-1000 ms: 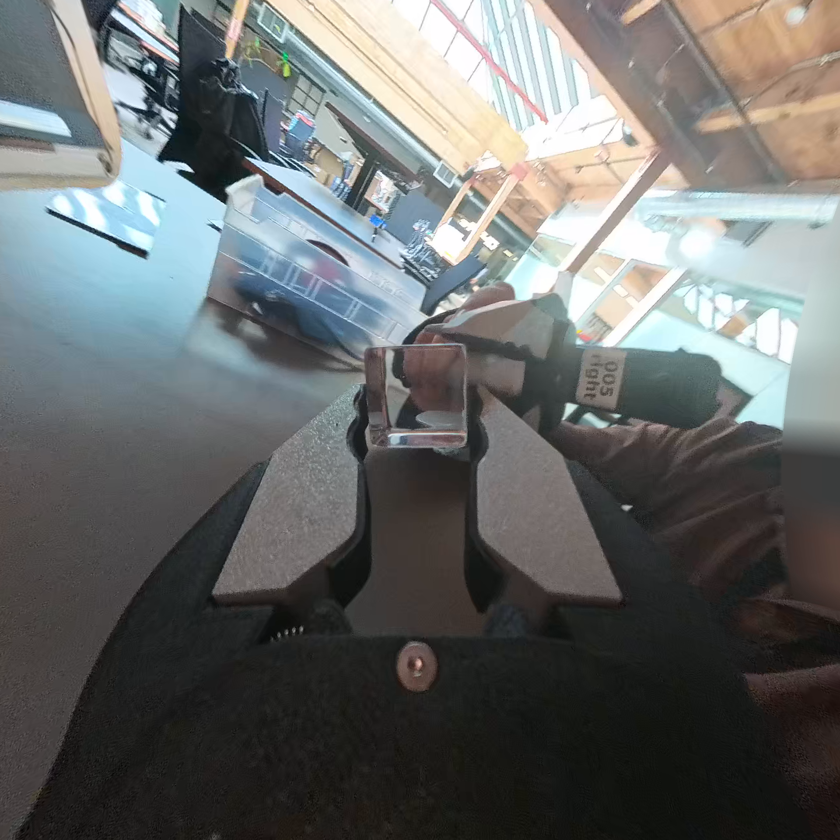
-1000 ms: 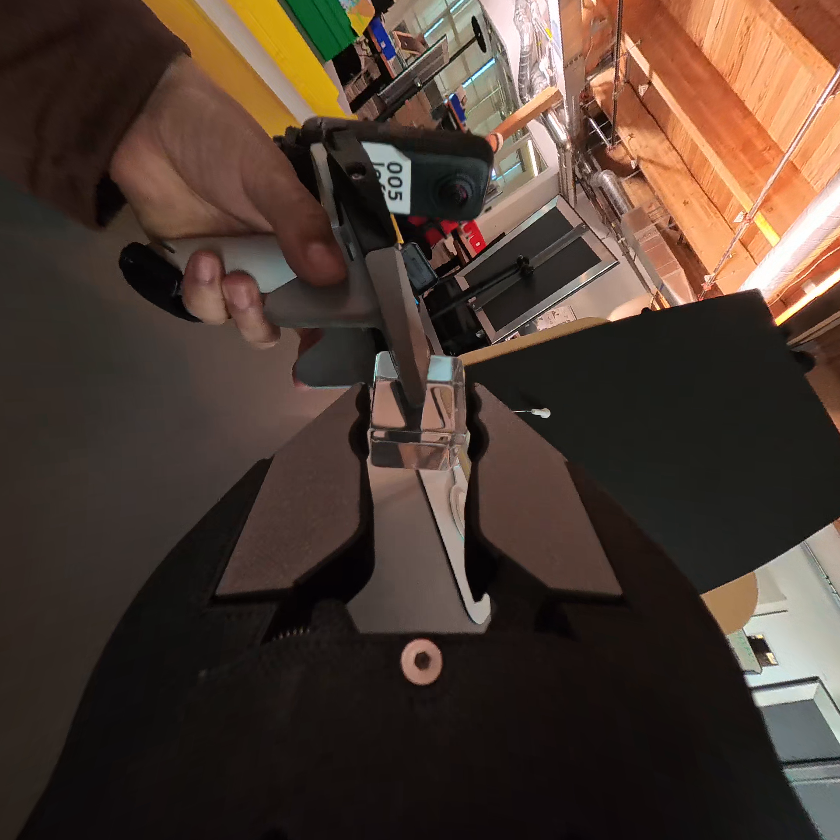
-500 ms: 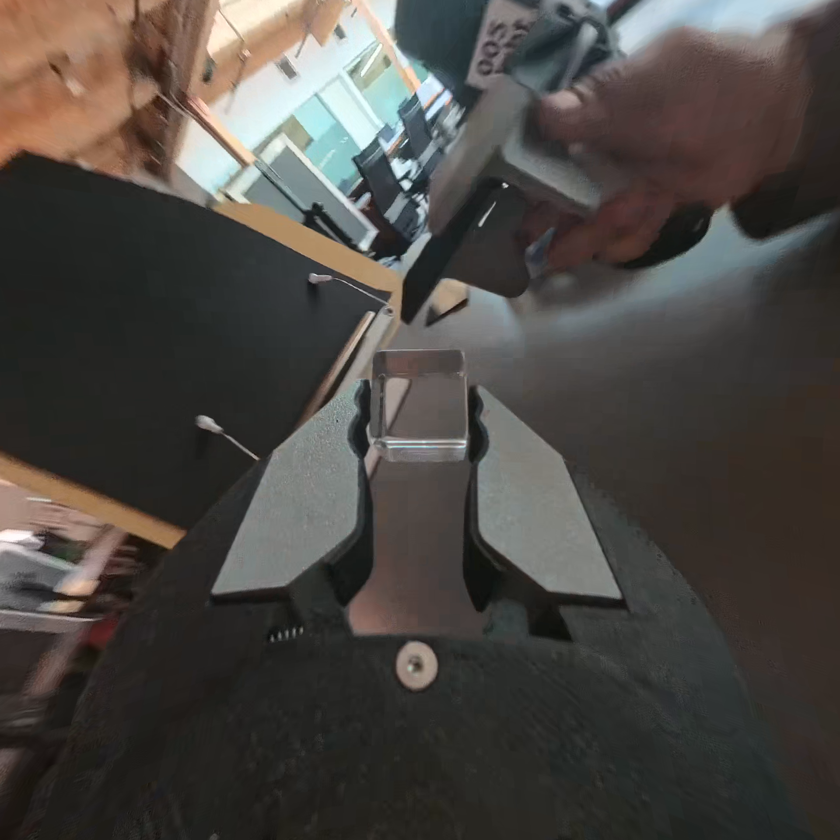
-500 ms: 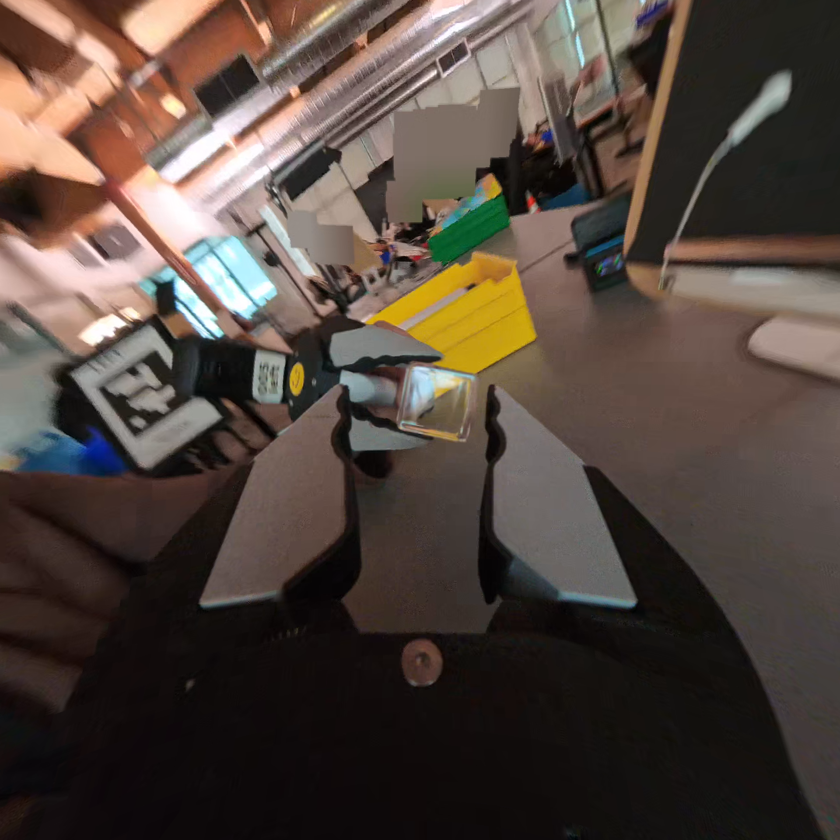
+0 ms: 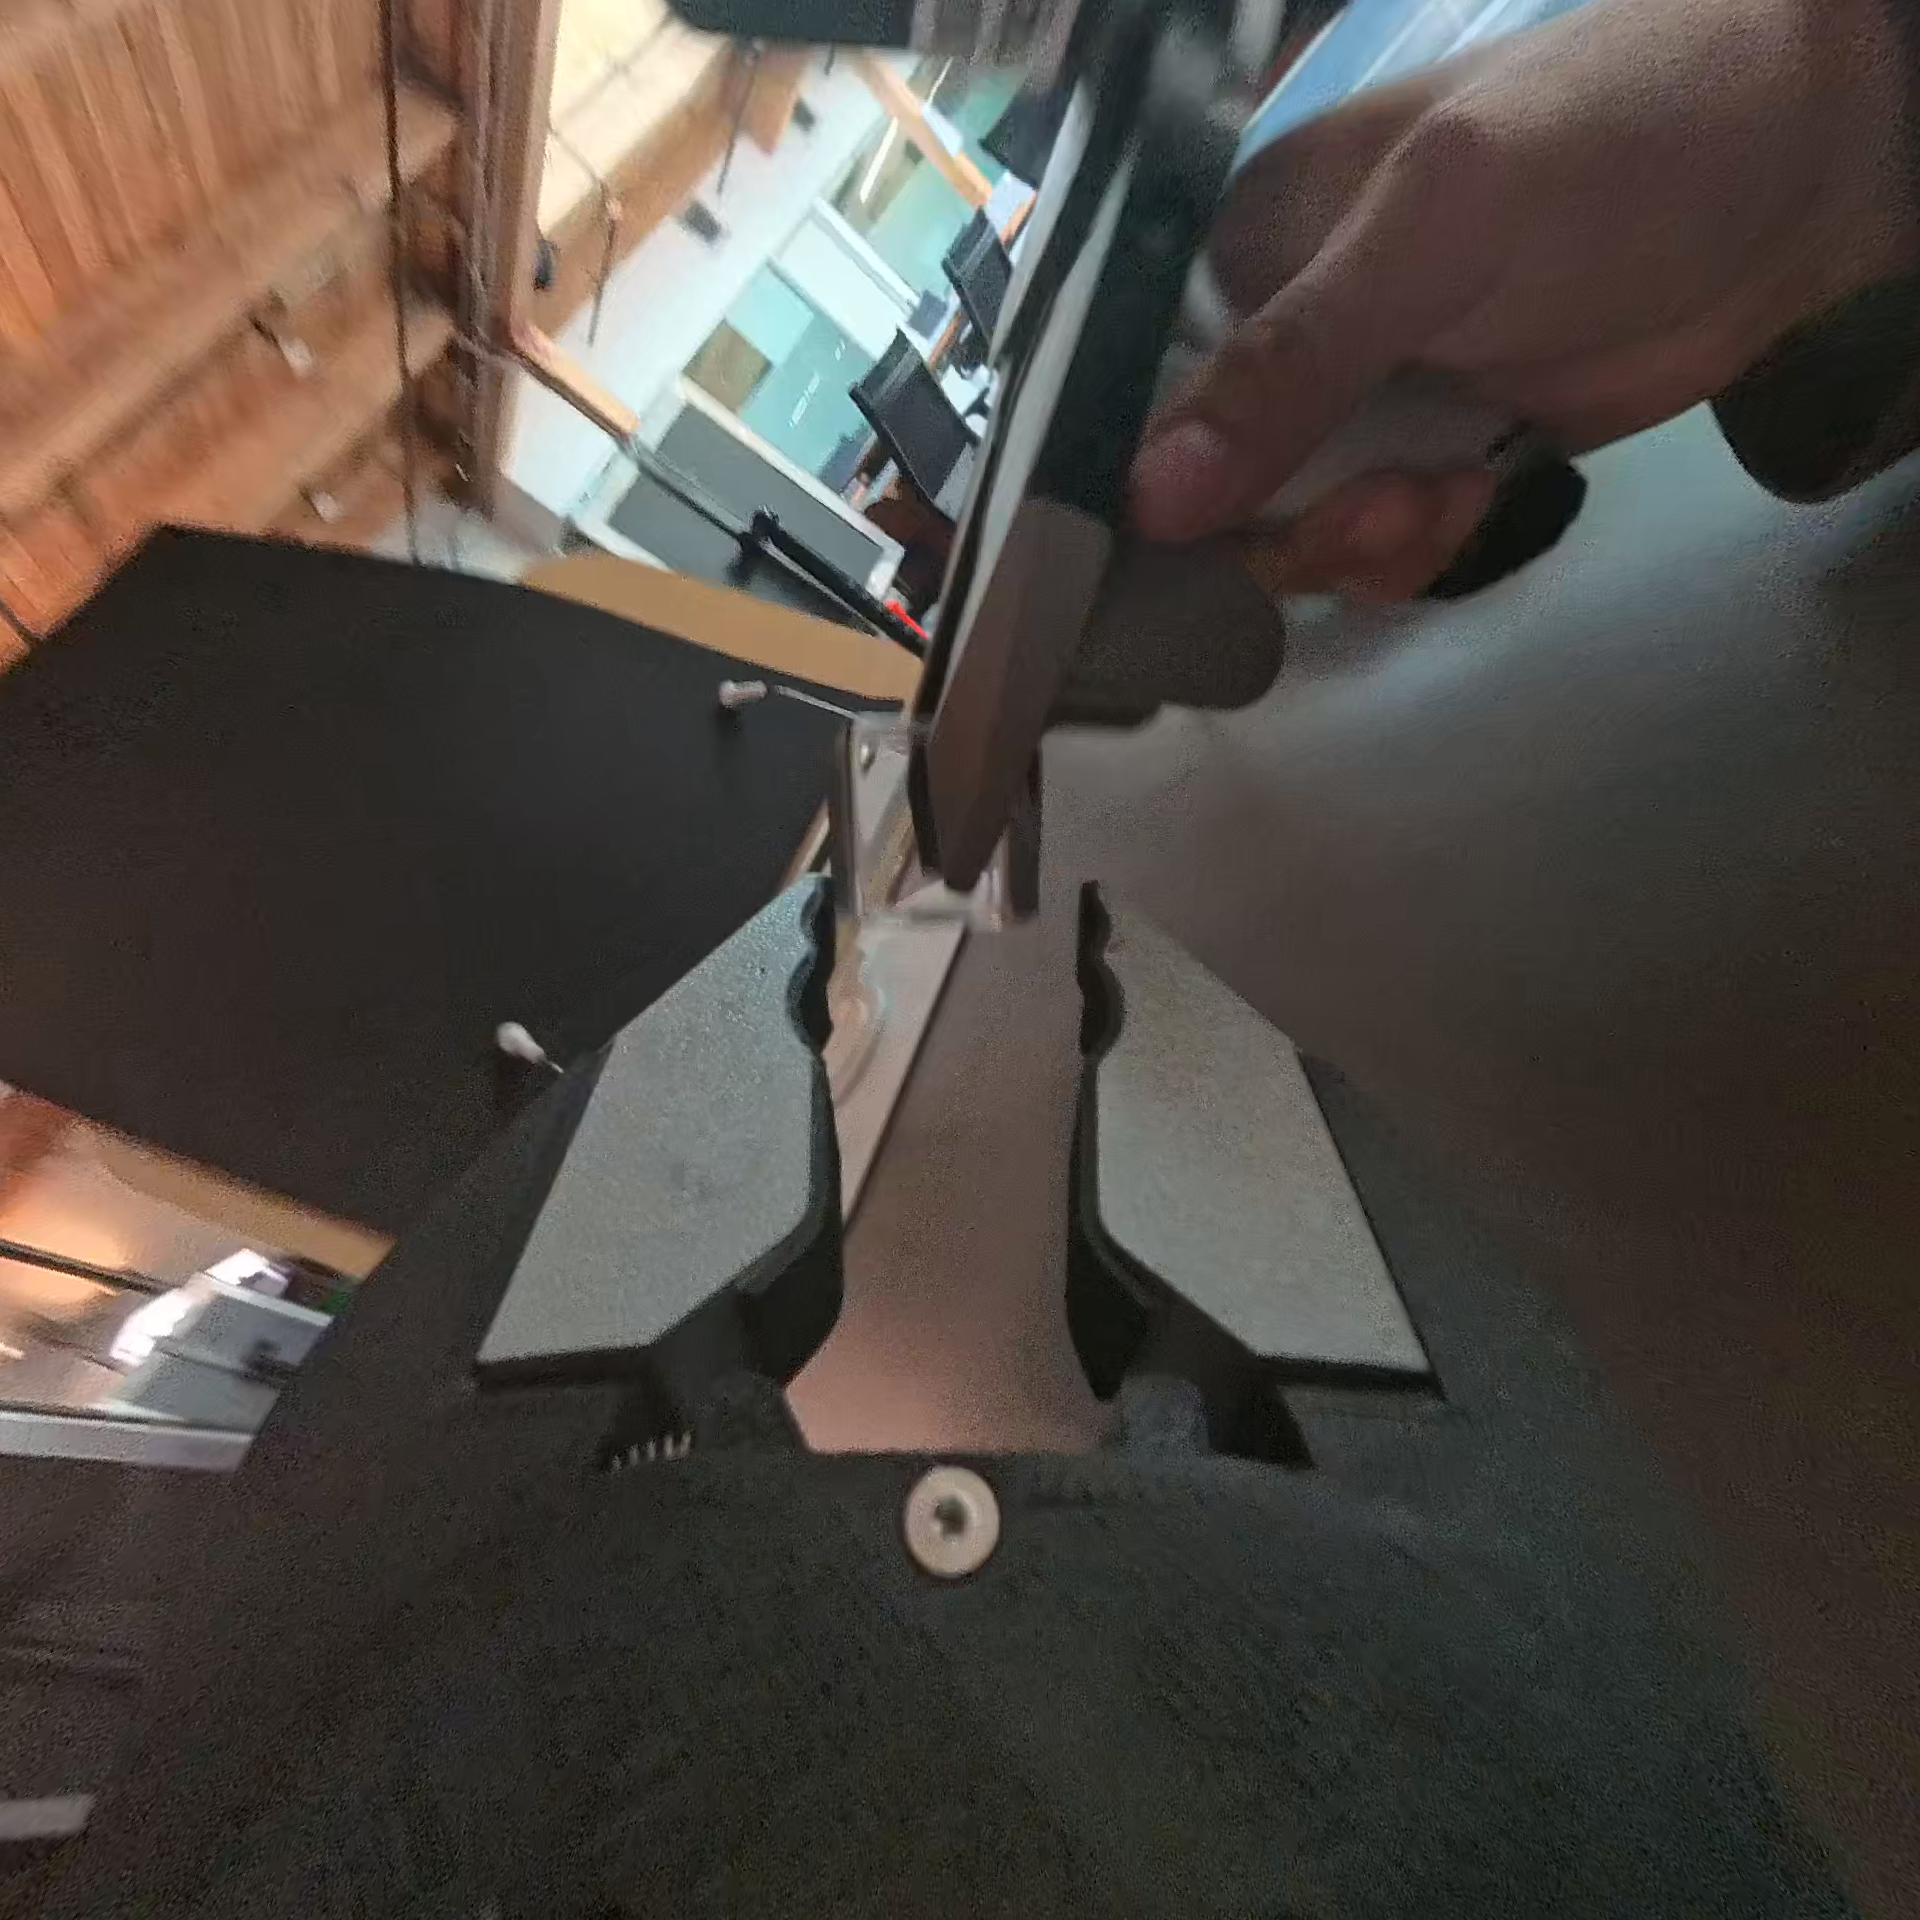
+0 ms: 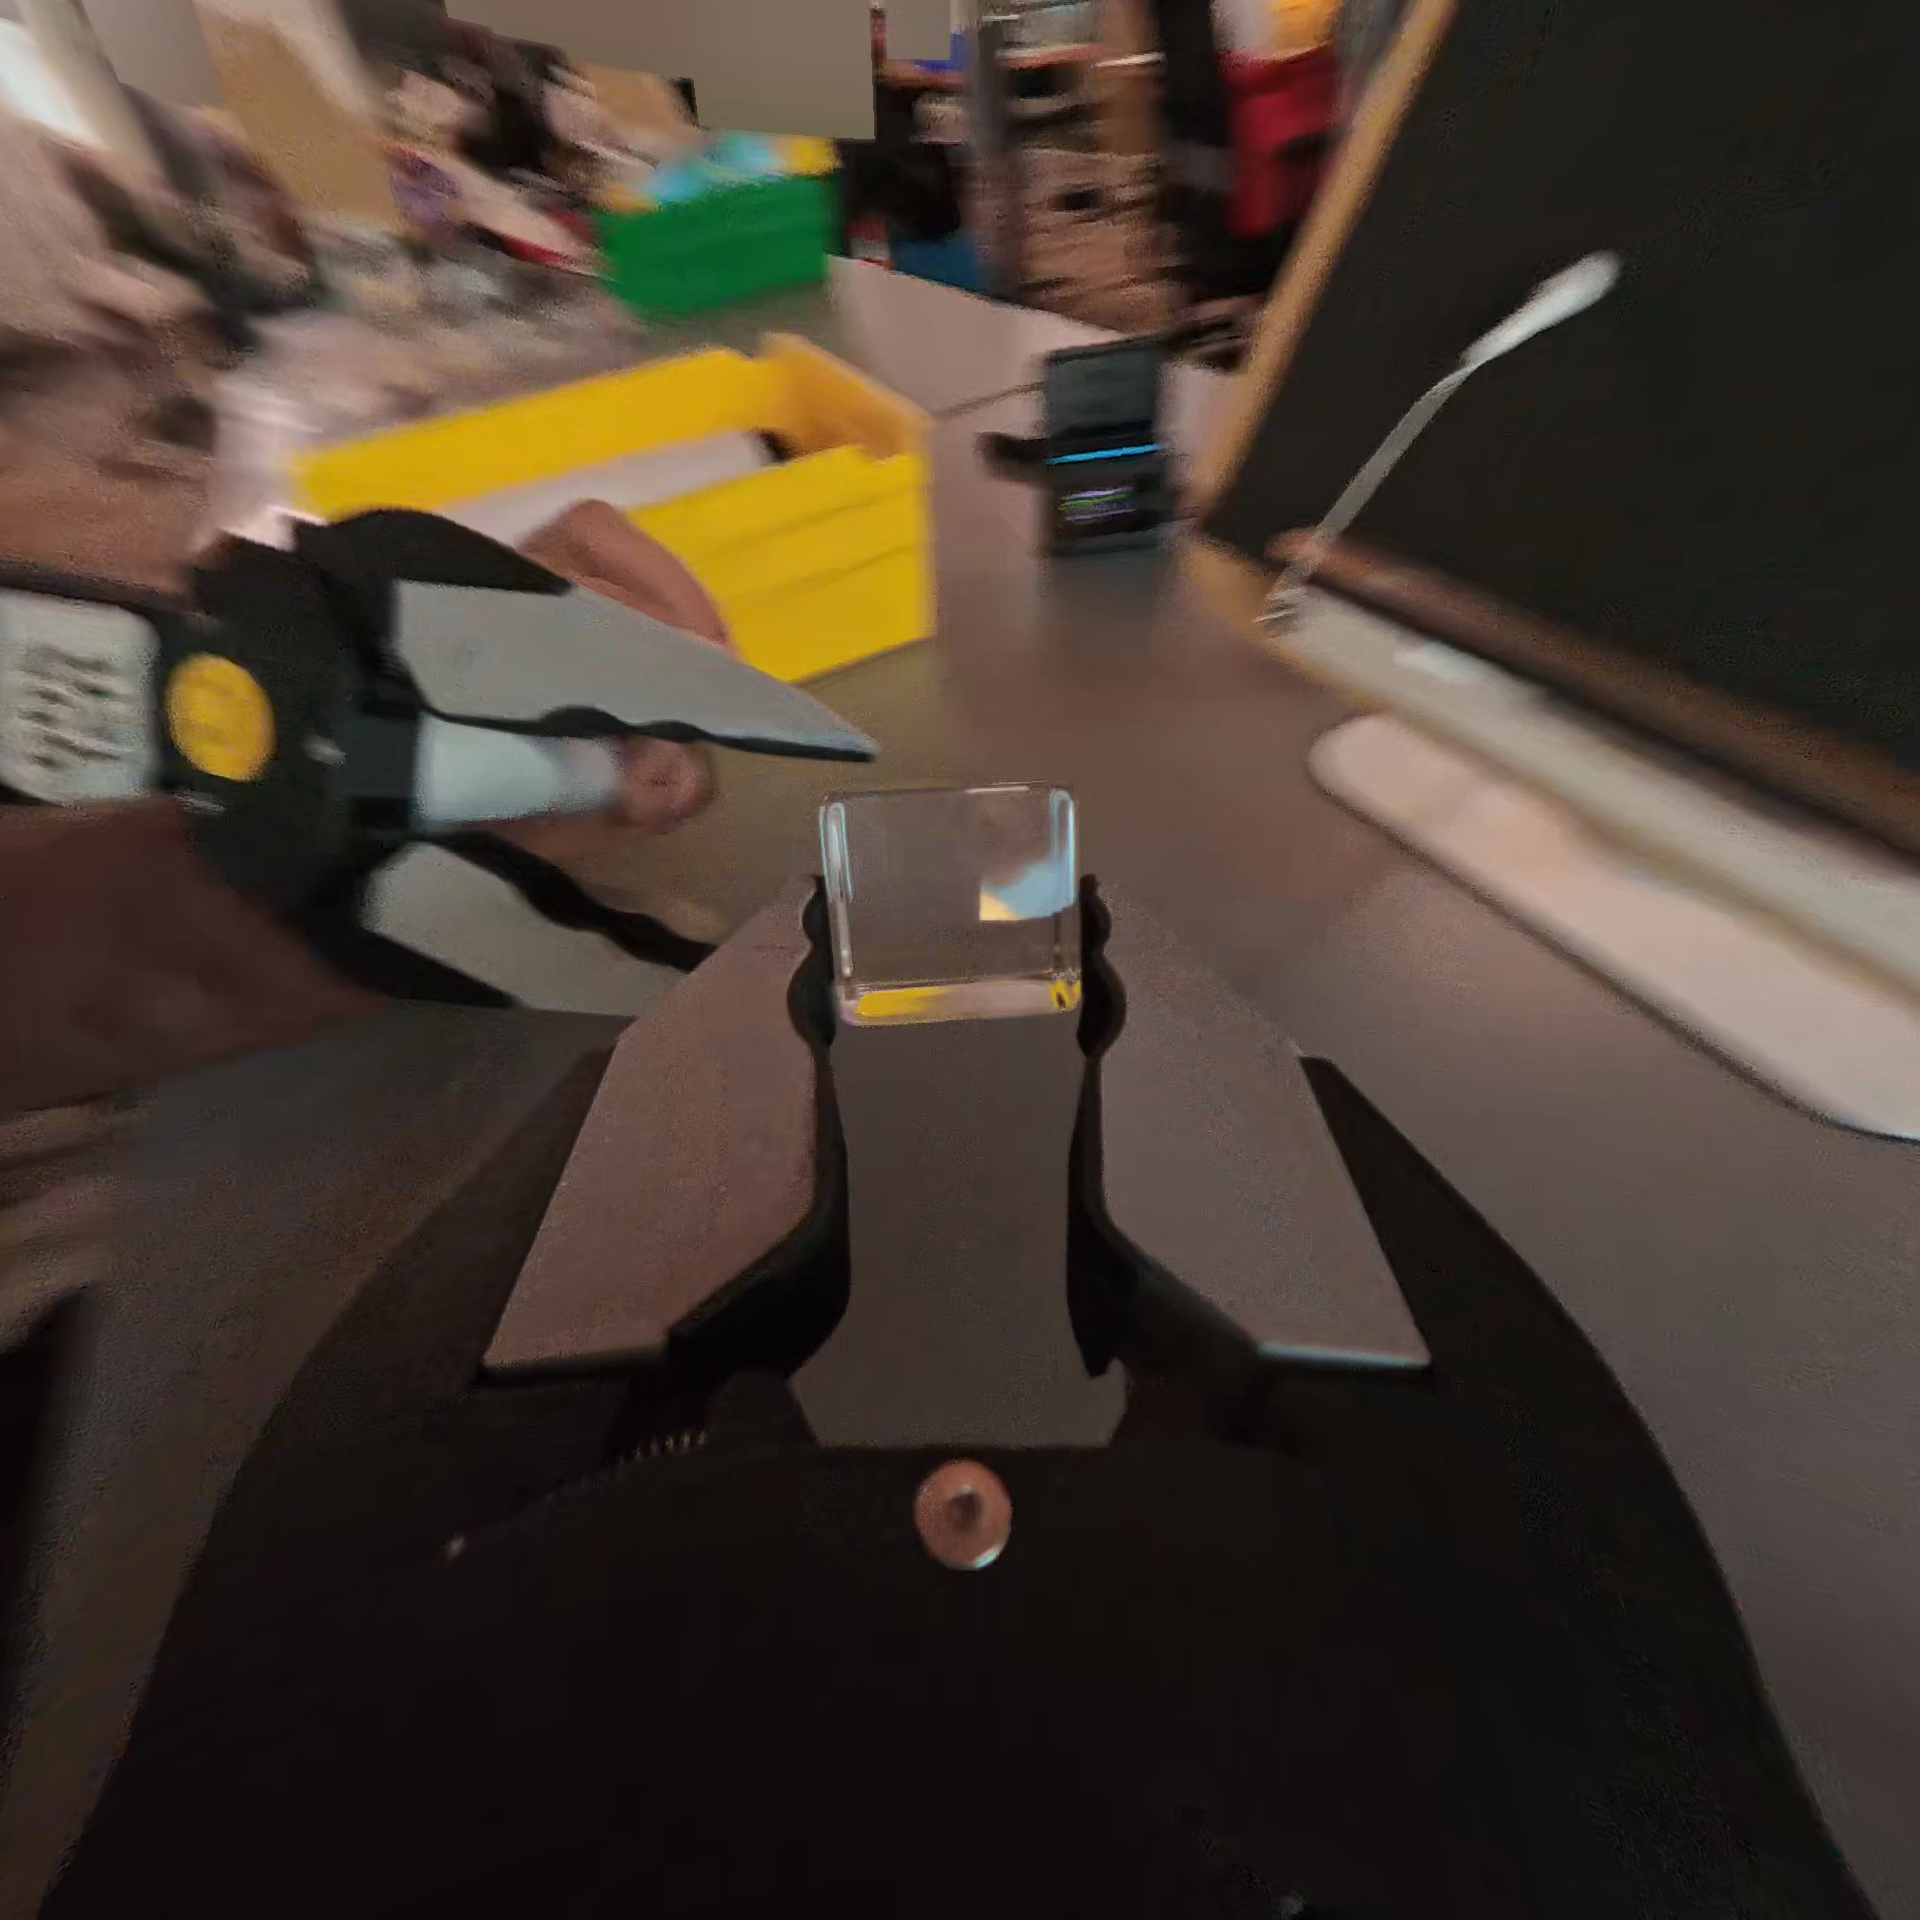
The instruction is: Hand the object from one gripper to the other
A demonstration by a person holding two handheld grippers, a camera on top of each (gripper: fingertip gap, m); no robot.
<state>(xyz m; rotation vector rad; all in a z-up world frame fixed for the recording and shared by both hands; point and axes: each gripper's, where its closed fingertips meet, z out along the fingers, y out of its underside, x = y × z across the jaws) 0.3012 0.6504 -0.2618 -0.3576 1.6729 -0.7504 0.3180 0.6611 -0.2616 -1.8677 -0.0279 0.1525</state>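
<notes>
Holding the cube (image 6: 951,902) between its fingertips, the right gripper (image 6: 951,935) owns the object; the left gripper (image 5: 954,935) stands parted and empty. Withdraw it straight back, avoiding contact.

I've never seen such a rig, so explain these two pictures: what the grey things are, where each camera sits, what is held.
There is no robot here. A person holds a pair of tongs in each hand, each with a camera looking along its two grey fingers. One picture looks out from the left tongs, which are open and empty; a hand ahead grips the other pair. The other picture looks out from the right tongs, shut on a clear cube. Below is a grey table with a yellow bin.
</notes>
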